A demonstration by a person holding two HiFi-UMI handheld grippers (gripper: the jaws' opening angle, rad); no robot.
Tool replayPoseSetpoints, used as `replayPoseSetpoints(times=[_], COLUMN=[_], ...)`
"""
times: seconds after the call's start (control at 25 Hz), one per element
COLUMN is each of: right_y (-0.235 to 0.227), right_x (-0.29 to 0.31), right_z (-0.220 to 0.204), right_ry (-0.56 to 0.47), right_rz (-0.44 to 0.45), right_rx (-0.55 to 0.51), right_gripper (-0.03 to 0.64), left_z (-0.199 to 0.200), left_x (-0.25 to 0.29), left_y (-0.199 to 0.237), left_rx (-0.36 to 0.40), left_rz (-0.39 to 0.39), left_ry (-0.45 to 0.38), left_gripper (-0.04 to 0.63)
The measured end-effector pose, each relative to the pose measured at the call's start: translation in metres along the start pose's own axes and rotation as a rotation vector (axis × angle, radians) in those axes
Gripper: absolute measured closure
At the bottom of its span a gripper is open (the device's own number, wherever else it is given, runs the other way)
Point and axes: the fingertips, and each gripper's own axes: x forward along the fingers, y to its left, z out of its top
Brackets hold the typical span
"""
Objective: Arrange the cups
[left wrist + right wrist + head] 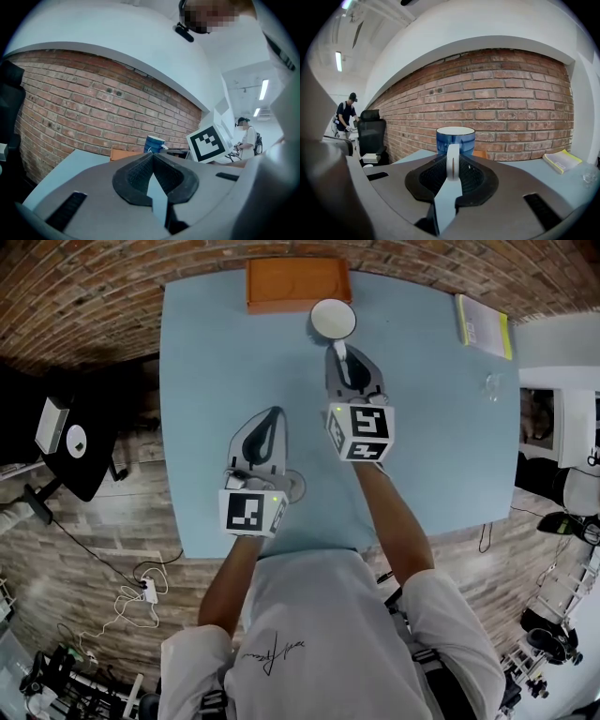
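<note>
L gripper [274, 418] closed, empty; R gripper [340, 351] clamps blue cup [333, 319] by handle.

An office-like lab: brick wall [511, 93], swivel chair [371, 133], strip lights [338, 61] (cables [127, 596] strewn on the floor [131, 521]).

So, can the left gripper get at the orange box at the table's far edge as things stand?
Probably yes: bare table lies between the left gripper and the orange box, and the cup held by the right gripper is right of that line. The left jaws, shut and empty, would need opening first.
</note>
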Motion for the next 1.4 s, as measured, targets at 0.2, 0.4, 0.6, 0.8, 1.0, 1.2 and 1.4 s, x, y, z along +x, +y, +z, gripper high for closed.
replayPoseSetpoints(times=[0.2, 0.4, 0.6, 0.8, 1.0, 1.2, 1.4], right_y=[-0.007, -0.013, -0.018, -0.022, -0.027, -0.034, -0.039], right_x=[0.015, 0.030, 0.047, 0.065, 0.082, 0.093, 0.106], right_z=[0.003, 0.006, 0.002, 0.001, -0.002, -0.008, -0.013], right_ry=[-0.006, -0.011, -0.004, 0.002, 0.008, 0.014, 0.020], right_rz=[-0.009, -0.022, -0.016, -0.018, -0.021, -0.033, -0.043], right_rx=[0.002, -0.007, -0.016, -0.022, -0.021, -0.008, -0.007], right_gripper=[0.554, 0.554, 0.554, 0.554, 0.554, 0.554, 0.554], left_z=[-0.001, -0.002, -0.014, -0.022, -0.031, -0.040, -0.047], left_x=[0.012, 0.019, 0.023, 0.027, 0.032, 0.035, 0.037], left_y=[0.007, 0.017, 0.020, 0.024, 0.030, 0.031, 0.039], left_rx=[-0.002, -0.007, -0.024, -0.038, -0.048, -0.055, -0.064], left_rz=[0.002, 0.009, 0.018, 0.023, 0.027, 0.025, 0.034], left_ry=[0.005, 0.006, 0.036, 0.052, 0.067, 0.087, 0.103], left_gripper=[0.588, 0.588, 0.588, 0.588, 0.588, 0.588, 0.588])
